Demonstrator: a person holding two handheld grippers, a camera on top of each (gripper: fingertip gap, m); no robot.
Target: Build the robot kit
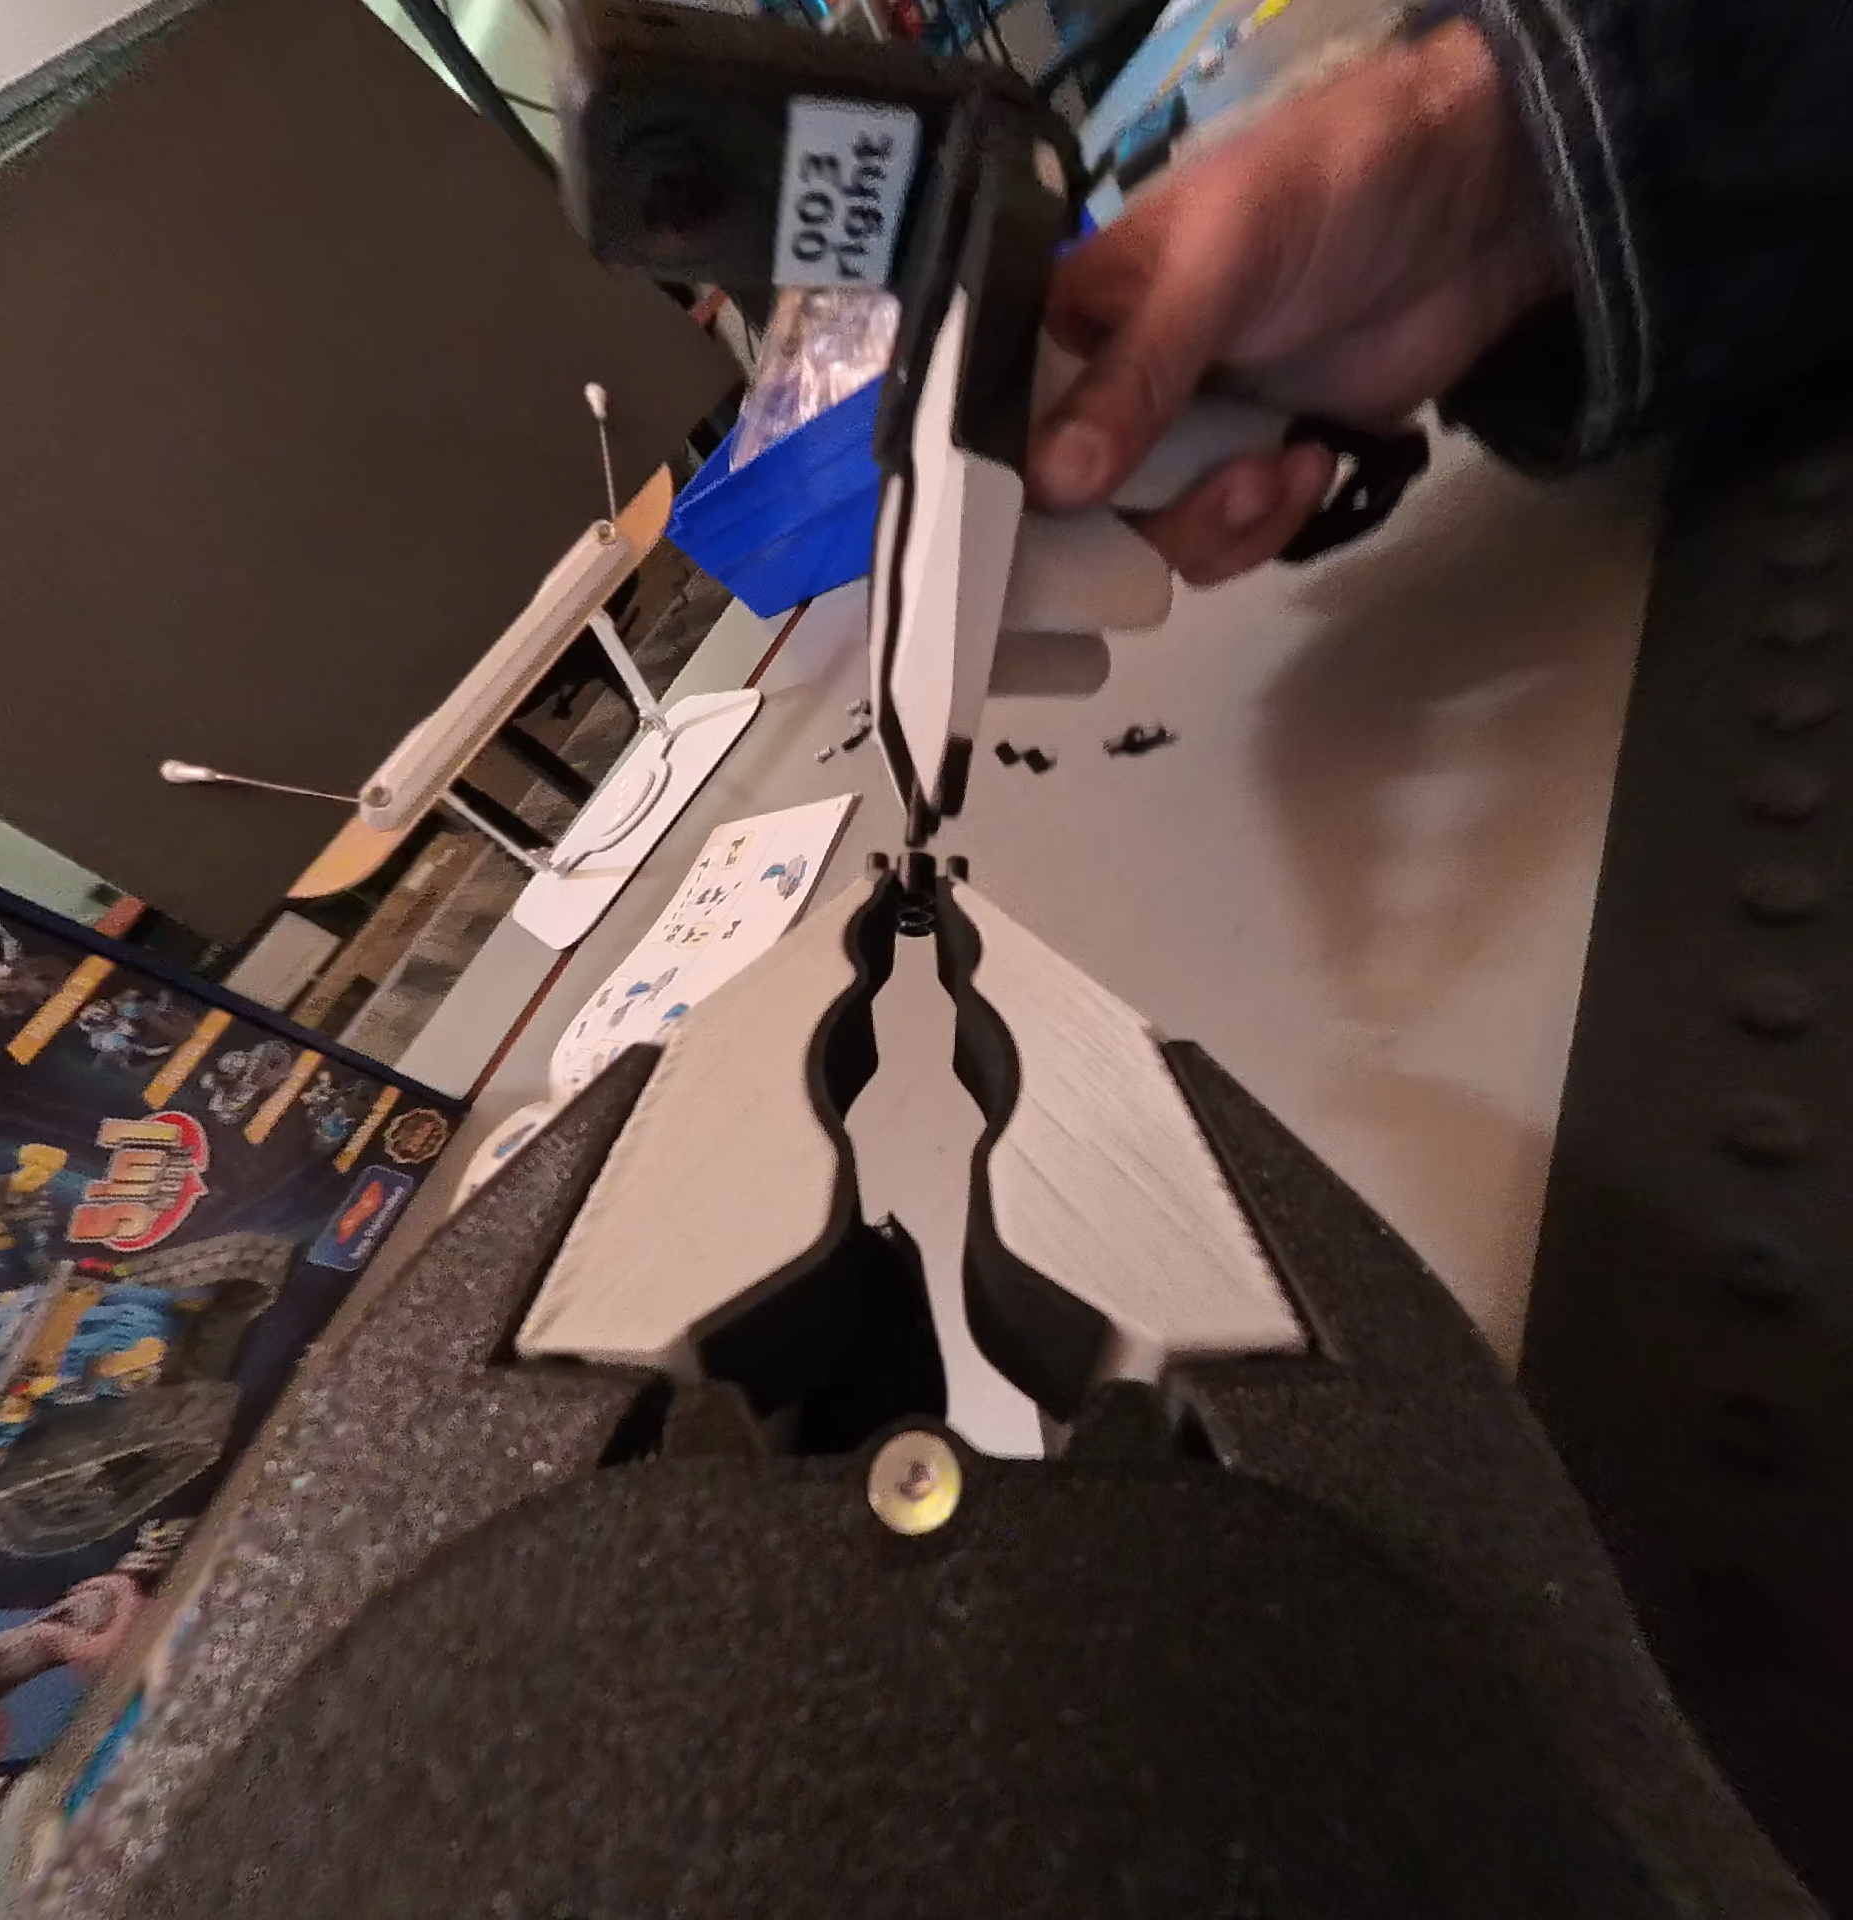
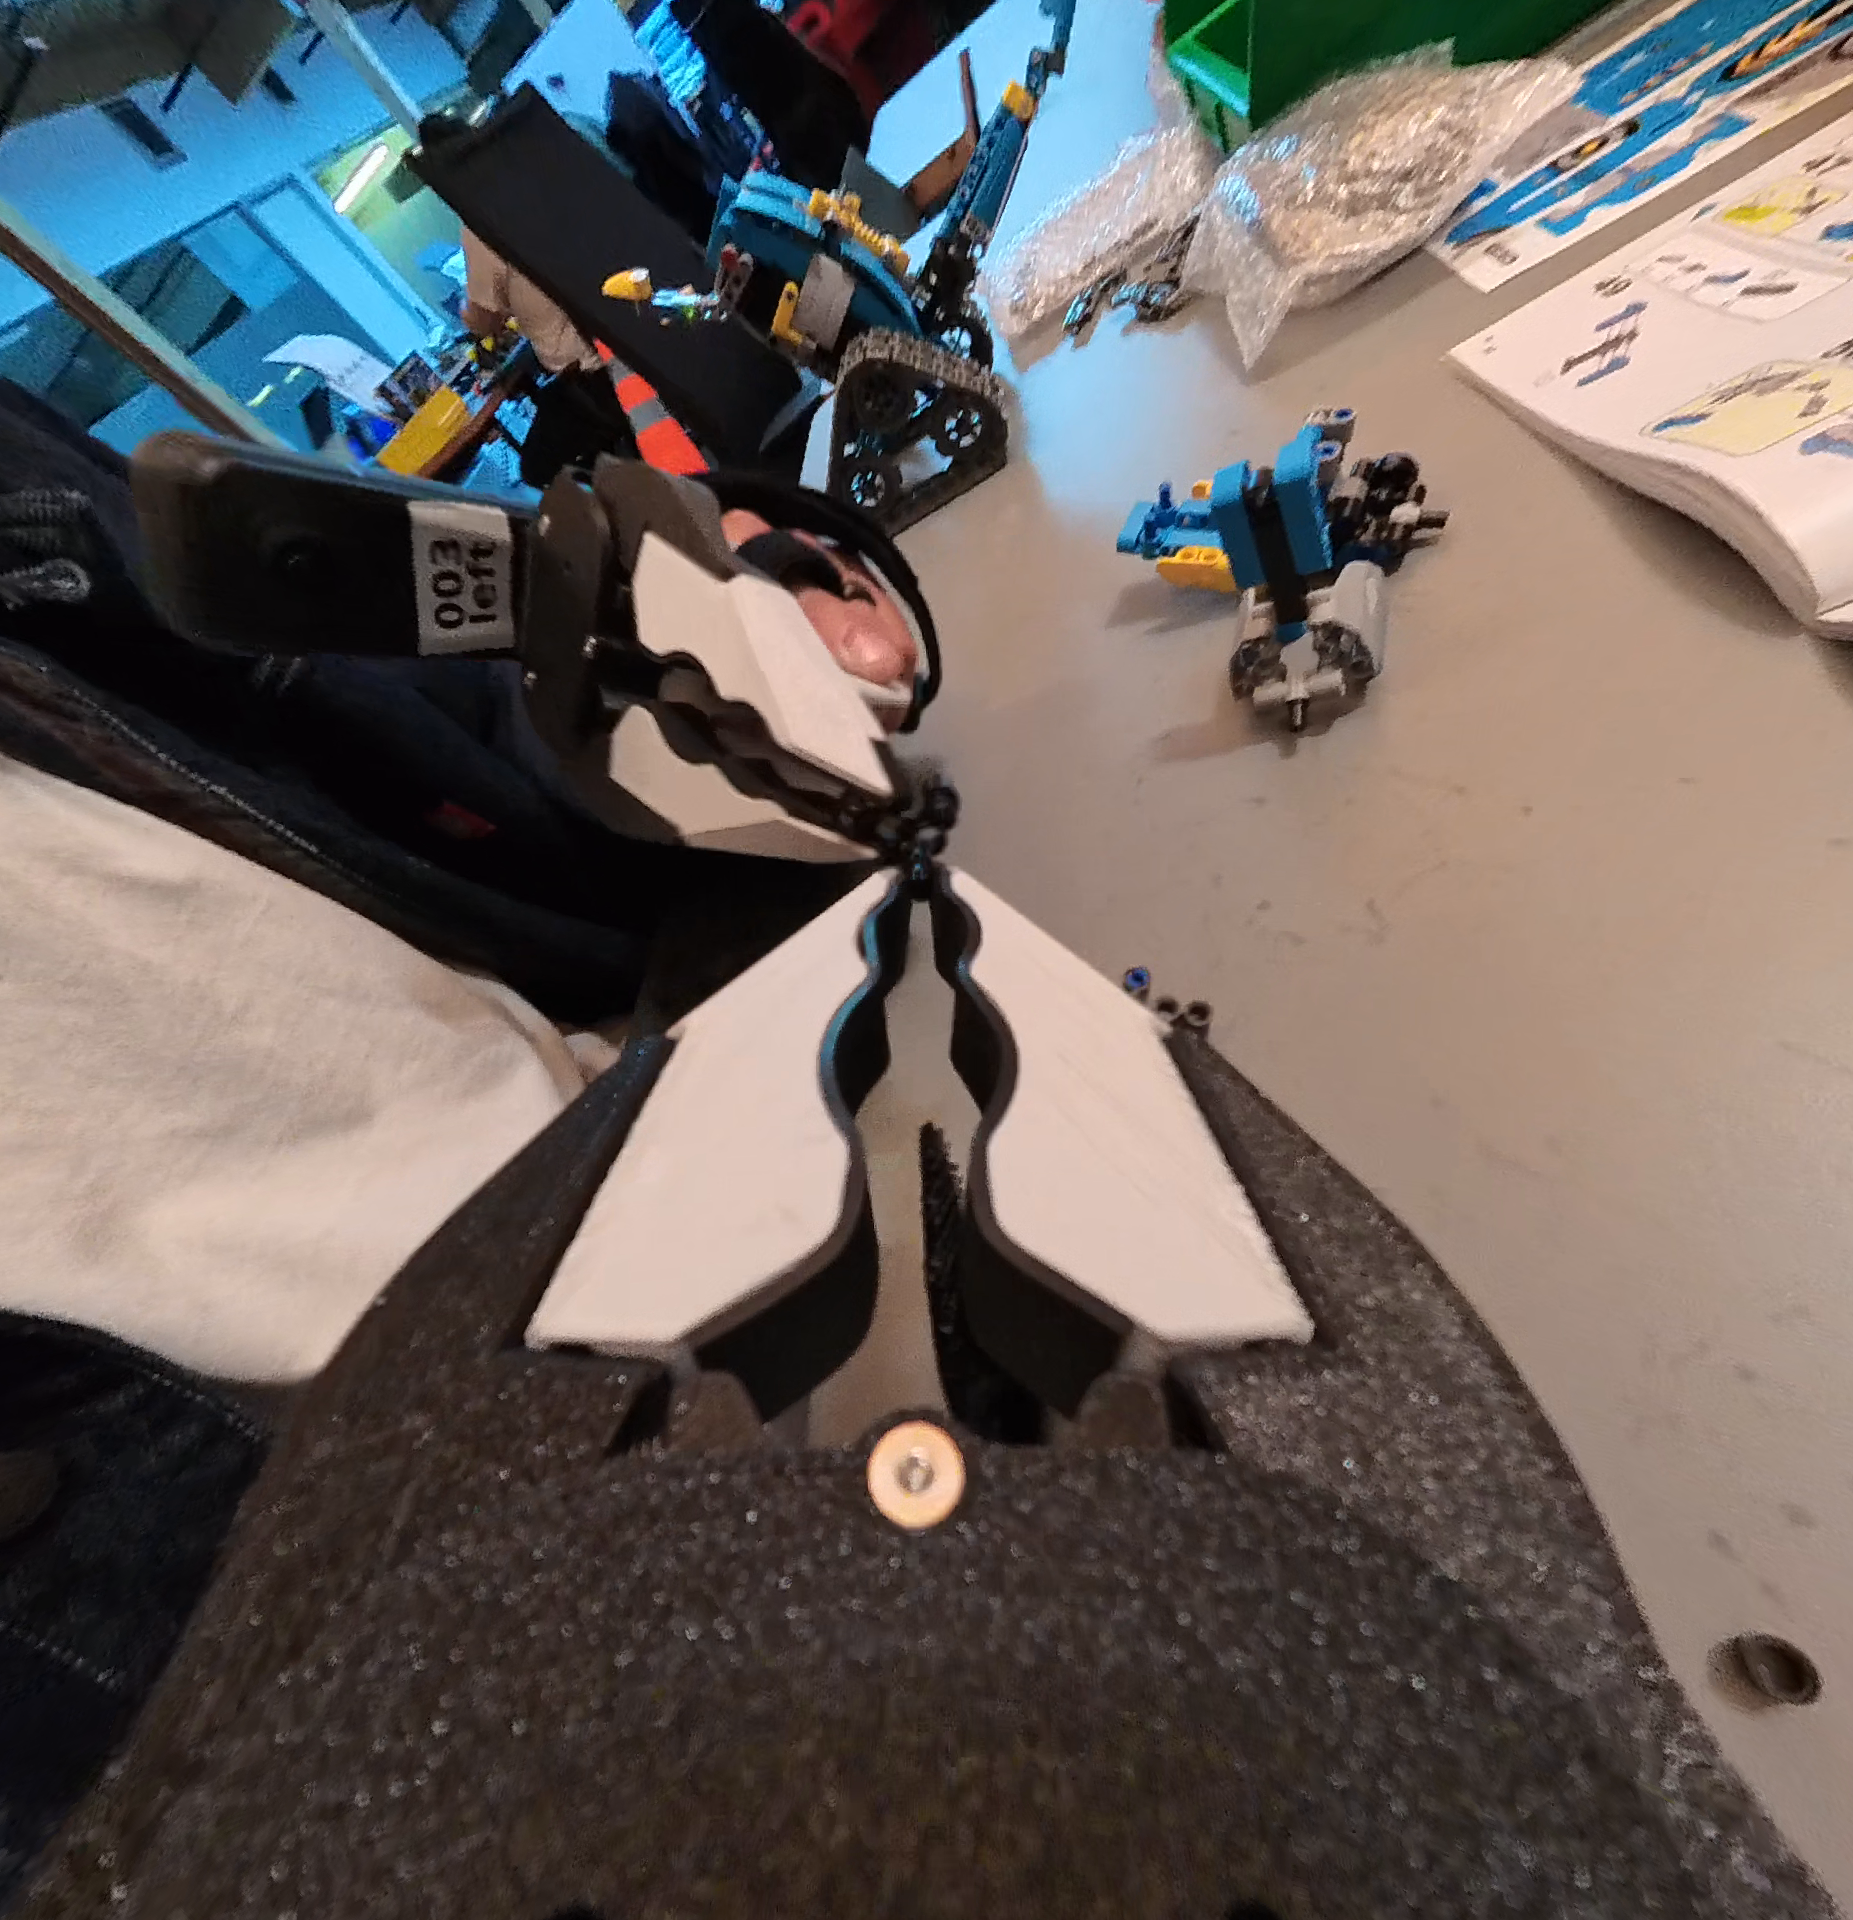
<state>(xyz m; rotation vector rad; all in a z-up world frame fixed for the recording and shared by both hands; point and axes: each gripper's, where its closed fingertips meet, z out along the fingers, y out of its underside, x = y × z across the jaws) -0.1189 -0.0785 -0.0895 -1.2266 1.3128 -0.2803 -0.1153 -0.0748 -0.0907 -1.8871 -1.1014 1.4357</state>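
Observation:
In the left wrist view my left gripper [image 1: 917, 881] is shut on a small black toy-brick connector [image 1: 915, 902] with holes, held above the grey table. My right gripper [image 1: 927, 823] comes down from above, held by a hand [image 1: 1286, 301]. It is shut on a small black pin whose end meets the connector. In the right wrist view my right gripper [image 2: 917, 883] pinches the black pin [image 2: 917, 868] at its tips. The left gripper [image 2: 894, 823] reaches in from the upper left and holds the connector [image 2: 930, 812] against the pin.
A blue and yellow brick subassembly [image 2: 1286, 561], a tracked brick vehicle [image 2: 880, 343], an open instruction booklet [image 2: 1732, 416], plastic bags [image 2: 1317, 177] and loose pins [image 2: 1182, 1008] lie on the table. The left wrist view shows a toy box [image 1: 122, 1247], an instruction sheet [image 1: 714, 935], a blue bin [image 1: 787, 509] and loose black parts [image 1: 1026, 753]. My two grippers' fingertips are within a few centimetres of each other.

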